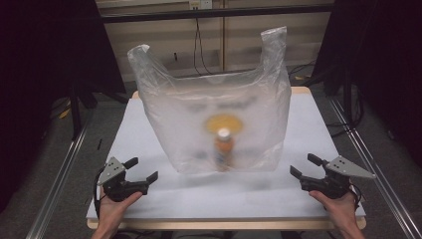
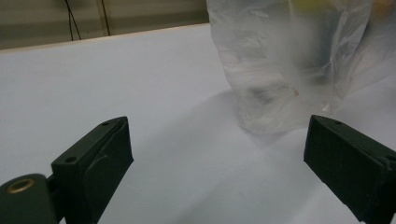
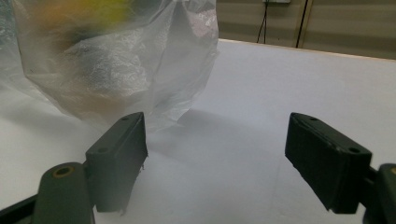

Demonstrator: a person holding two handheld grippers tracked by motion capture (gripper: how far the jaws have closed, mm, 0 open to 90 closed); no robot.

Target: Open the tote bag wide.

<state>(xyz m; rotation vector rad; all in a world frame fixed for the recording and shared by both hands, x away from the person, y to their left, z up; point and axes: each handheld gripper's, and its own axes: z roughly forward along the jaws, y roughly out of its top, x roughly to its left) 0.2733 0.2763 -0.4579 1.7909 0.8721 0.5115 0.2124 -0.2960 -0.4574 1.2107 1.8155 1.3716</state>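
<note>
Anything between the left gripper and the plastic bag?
Nothing: the high view shows bare white table between the left gripper and the plastic bag.

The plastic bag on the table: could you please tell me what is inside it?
Inside the plastic bag stands an orange bottle with a pale cap, with a yellow round shape behind it. The cloudy film blurs both, so labels and anything else inside cannot be made out.

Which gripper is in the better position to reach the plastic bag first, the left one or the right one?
Neither clearly. The left gripper and right gripper both rest open near the table's front edge, one on each side of the plastic bag, apart from it. The left looks slightly nearer the bag's bottom corner, so perhaps left.
</note>
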